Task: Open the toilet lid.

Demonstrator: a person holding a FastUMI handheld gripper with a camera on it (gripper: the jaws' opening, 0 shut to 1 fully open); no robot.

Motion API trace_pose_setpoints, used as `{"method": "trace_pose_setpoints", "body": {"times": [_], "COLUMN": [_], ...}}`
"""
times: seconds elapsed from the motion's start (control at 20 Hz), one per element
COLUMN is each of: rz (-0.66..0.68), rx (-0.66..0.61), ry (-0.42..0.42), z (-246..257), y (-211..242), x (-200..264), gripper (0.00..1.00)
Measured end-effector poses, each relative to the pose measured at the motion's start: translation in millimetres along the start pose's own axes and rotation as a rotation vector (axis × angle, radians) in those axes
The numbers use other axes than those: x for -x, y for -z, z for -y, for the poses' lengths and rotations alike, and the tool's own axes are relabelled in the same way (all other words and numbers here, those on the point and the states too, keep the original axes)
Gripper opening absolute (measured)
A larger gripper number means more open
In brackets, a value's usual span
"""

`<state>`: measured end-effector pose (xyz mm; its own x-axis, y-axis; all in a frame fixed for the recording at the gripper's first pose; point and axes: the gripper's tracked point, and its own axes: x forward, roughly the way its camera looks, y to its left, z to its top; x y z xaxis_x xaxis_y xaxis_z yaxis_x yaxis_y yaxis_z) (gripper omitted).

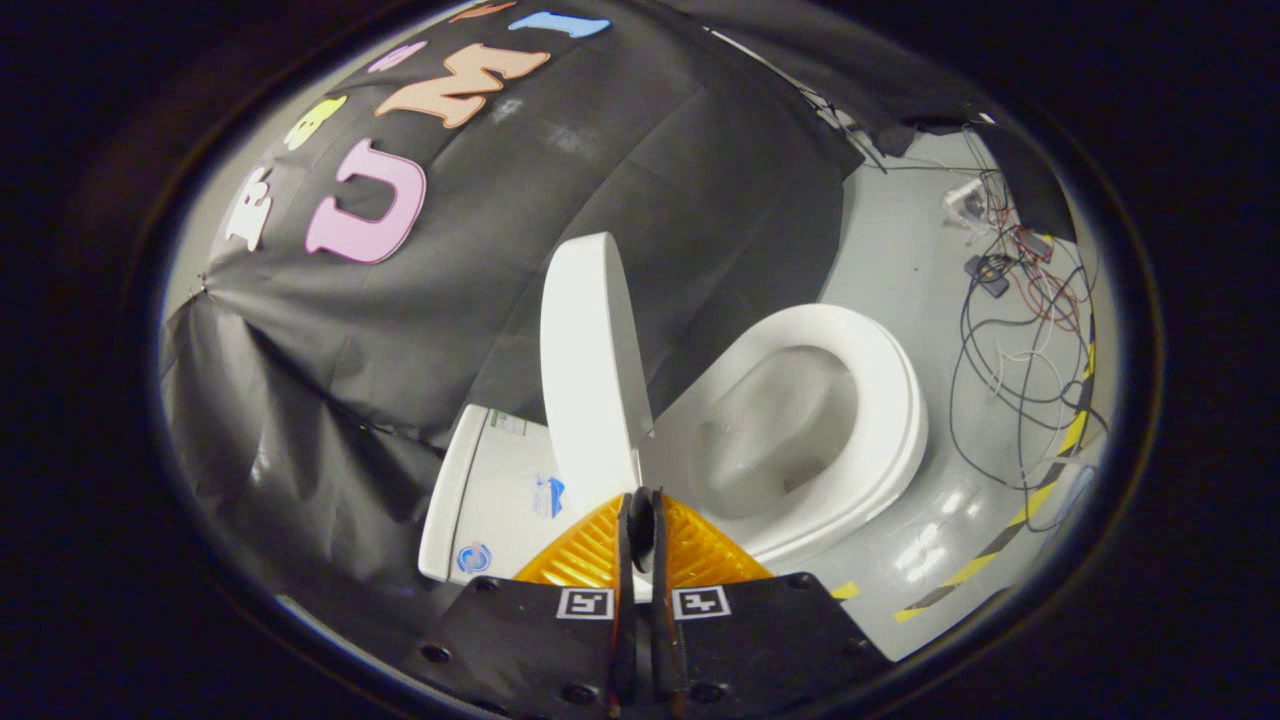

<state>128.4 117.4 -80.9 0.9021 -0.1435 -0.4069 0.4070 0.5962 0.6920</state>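
Note:
The white toilet lid (pixel 590 350) stands raised, nearly upright, leaning back toward the tank (pixel 495 490). Beside it the white seat (pixel 895 400) rings the uncovered bowl (pixel 780 430). My gripper (pixel 640 505) is just short of the lid's hinge end, its tips close to the lid's lower edge. The two fingers are pressed together, and nothing shows between them. I cannot tell whether the tips touch the lid.
Black cloth hangs as the booth wall behind the toilet. On the grey floor (pixel 900 240) beyond the bowl lies a tangle of cables (pixel 1020 340) with small boxes. Yellow-and-black tape (pixel 1000 545) runs along the floor near the bowl's far side.

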Motion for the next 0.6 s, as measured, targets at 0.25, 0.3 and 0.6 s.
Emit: {"method": "trace_pose_setpoints", "body": {"times": [0.25,0.3,0.6], "rz": [0.043,0.05,0.089], "rx": [0.081,0.097,0.202], "ry": [0.031,0.035,0.037], "z": [-20,-25,-47], "y": [2,3,7], "x": [1,0,-1], "gripper": [0.07,0.07,0.07]}}
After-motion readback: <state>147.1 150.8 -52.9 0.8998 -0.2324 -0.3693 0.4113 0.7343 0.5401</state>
